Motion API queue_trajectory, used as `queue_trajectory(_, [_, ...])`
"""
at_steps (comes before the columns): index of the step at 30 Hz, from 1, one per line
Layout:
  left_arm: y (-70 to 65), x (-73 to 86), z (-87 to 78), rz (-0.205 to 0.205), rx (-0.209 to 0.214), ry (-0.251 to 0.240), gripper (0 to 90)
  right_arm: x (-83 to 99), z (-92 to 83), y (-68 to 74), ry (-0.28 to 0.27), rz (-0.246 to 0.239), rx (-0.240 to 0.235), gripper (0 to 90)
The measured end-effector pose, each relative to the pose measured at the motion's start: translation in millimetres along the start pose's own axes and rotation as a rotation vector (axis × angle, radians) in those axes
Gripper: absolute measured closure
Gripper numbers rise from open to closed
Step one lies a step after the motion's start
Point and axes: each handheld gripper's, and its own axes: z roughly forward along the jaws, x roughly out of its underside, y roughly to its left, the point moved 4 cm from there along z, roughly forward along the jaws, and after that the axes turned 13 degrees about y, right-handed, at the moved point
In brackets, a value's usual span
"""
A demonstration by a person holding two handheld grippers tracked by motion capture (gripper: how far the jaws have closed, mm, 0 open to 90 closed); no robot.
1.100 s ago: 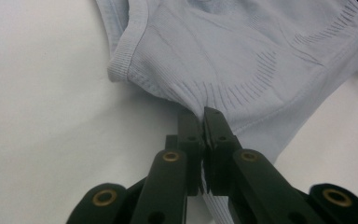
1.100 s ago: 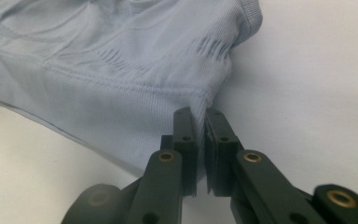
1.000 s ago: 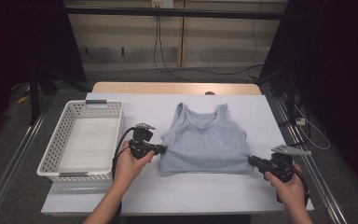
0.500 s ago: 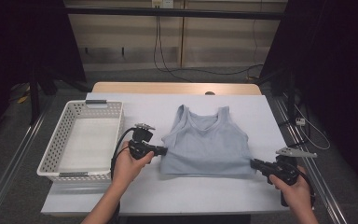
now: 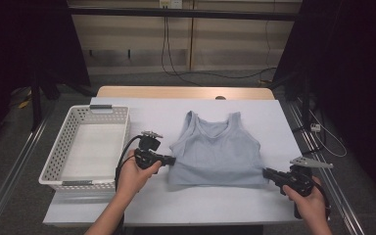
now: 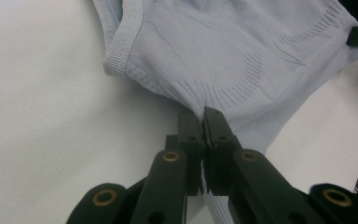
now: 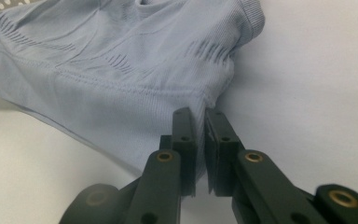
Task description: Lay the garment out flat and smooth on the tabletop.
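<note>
Top: (image 5: 215,154) pale blue sleeveless top, lying flat near the middle of the table (image 5: 200,208), straps toward the far edge, hem toward the near edge.
Top, condition: cloth drawn slightly taut across the hem between the two grips.
Left gripper: (image 5: 169,160) at the top's left hem corner; in the left gripper view its fingers (image 6: 190,133) are pinched together on the cloth edge.
Right gripper: (image 5: 268,172) at the top's right hem corner; in the right gripper view its fingers (image 7: 185,133) stand narrow with a fold of cloth clamped between them.
Basket: (image 5: 58,164) white, perforated, at the table's left edge, apart from the top.
Table: white sheet over it; bare wood strip along the far edge.
</note>
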Motion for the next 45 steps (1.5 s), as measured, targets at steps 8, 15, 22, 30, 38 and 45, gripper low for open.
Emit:
queue_trajectory(8, [0.8, 6.4, -3.4, -0.006, 0.004, 0.008, 87.1, 3.1, 1.6, 4.9, 0.01, -0.003, -0.008, 84.0])
queue_trajectory(15, [-1.2, 10.3, -4.7, -0.009, 0.026, 0.009, 87.1, 7.4, -1.9, 7.1, 0.013, 0.0, -0.012, 84.0])
queue_trajectory(22, [-3.7, 12.9, -4.4, 0.007, 0.03, 0.014, 87.0, 13.6, -9.4, 7.4, 0.009, 0.0, -0.007, 85.2])
queue_trajectory(30, [-3.8, 14.0, -1.5, 0.009, 0.035, 0.025, 86.6, 17.6, -17.8, -6.1, -0.014, 0.034, 0.015, 89.8])
queue_trajectory(38, [-6.7, 18.2, -0.8, 0.007, 0.028, 0.035, 87.0, 6.7, -8.1, 11.3, -0.015, -0.02, -0.005, 87.1])
queue_trajectory(45, [-10.0, 24.3, -2.1, 0.005, 0.029, 0.035, 87.0, -8.8, -0.5, 25.3, -0.051, -0.071, -0.016, 70.7])
